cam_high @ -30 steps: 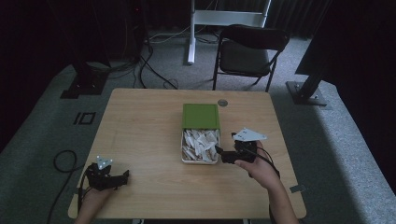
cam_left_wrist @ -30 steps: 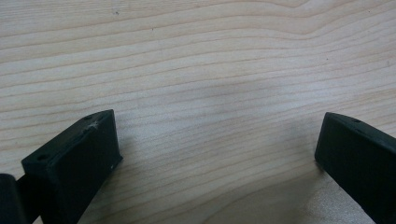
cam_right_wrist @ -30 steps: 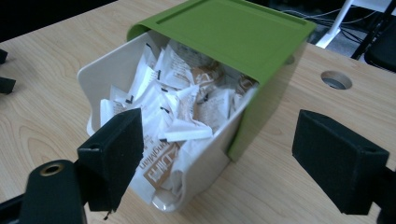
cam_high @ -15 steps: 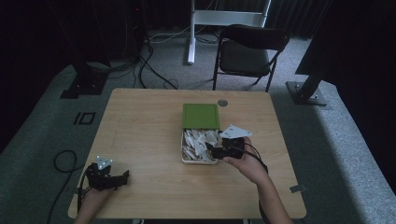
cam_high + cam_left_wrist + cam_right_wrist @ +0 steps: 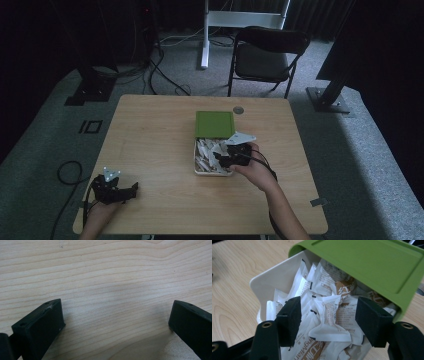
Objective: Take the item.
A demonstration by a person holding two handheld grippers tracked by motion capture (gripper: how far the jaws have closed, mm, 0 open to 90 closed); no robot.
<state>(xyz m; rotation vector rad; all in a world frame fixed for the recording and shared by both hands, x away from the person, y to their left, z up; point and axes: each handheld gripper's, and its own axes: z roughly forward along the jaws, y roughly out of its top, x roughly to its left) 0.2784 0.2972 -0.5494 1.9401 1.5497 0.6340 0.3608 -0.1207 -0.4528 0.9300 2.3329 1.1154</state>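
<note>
1. The left gripper (image 5: 116, 320) points down at a pale wooden table (image 5: 107, 272), seen from close up.
2. Its two black jaws rise from the bottom corners and stand wide apart, with nothing between them but bare wood.
3. The jaw on the left side of the view is a blocky black piece with a small whitish scuff near its top edge and a small hole in its upper face.
4. The jaw on the right side is cut off by the frame edge, and it also has a small hole near its top.
5. The wood grain runs in long wavy lines across the view.
6. A soft shadow lies on the wood between and beneath the jaws.
</note>
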